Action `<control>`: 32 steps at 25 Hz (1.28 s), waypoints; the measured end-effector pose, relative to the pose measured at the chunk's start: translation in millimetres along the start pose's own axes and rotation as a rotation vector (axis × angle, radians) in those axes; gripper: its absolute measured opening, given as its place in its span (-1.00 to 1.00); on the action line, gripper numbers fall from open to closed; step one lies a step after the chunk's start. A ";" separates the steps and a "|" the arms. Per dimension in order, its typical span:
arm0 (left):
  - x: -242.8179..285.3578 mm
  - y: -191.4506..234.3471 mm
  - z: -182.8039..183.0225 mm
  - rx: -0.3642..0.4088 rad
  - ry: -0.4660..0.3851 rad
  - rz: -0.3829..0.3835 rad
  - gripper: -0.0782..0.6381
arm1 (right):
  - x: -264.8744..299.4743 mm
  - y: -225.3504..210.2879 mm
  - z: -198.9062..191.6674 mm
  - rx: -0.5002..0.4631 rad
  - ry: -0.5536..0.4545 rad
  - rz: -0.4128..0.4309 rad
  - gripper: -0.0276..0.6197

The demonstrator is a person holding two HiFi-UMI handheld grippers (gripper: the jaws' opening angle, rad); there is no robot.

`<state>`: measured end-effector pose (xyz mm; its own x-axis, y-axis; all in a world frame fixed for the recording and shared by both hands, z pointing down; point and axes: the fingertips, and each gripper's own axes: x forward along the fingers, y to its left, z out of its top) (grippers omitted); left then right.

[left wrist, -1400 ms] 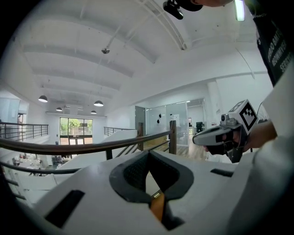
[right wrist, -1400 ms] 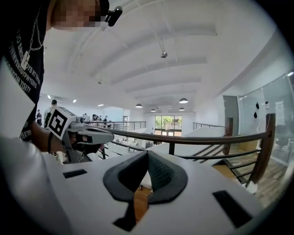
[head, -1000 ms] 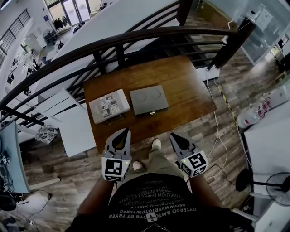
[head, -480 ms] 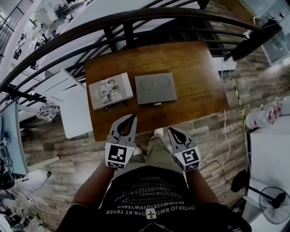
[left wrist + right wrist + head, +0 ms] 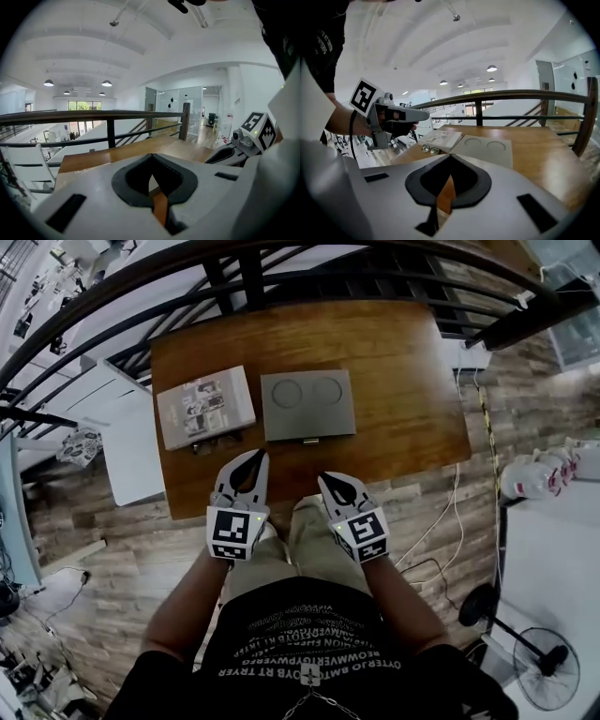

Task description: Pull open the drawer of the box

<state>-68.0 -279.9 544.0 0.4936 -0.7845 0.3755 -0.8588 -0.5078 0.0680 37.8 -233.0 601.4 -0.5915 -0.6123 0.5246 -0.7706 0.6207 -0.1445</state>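
A flat grey box (image 5: 307, 404) with two round marks on its lid lies mid-table, and its small drawer handle (image 5: 310, 441) faces me. The right gripper view shows the same box (image 5: 485, 149) ahead. My left gripper (image 5: 260, 455) hovers over the table's near edge, left of the handle, jaws shut and empty. The right gripper (image 5: 323, 477) hangs just short of that edge, below and right of the handle, also shut on nothing. Each gripper view shows its own tips meeting, for the left gripper (image 5: 151, 155) and for the right gripper (image 5: 450, 156).
A book (image 5: 205, 407) lies left of the box, with a pair of glasses (image 5: 211, 442) in front of it. The wooden table (image 5: 403, 390) backs onto a dark railing (image 5: 281, 268). A white cabinet (image 5: 127, 451) stands at the left, and cables (image 5: 450, 512) trail on the floor at the right.
Both grippers have sunk and drawn closer to the table's near edge; the left one now overlaps it. The box, book and glasses have not moved.
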 end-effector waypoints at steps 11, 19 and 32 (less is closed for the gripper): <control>56.1 20.7 -36.1 -0.028 0.041 0.031 -0.78 | 57.4 -25.6 -23.2 0.037 0.069 -0.005 -0.92; 95.7 32.9 -71.7 -0.064 0.115 0.036 -0.78 | 88.7 -50.9 -58.7 0.065 0.170 -0.055 -0.79; 147.6 27.7 -115.9 -0.003 0.258 -0.042 -0.78 | 129.8 -75.1 -95.1 0.201 0.297 -0.147 -0.28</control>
<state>-34.9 -368.5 708.5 0.4775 -0.6462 0.5954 -0.8391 -0.5363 0.0908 41.5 -312.5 760.1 -0.3992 -0.5008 0.7680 -0.8909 0.4099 -0.1958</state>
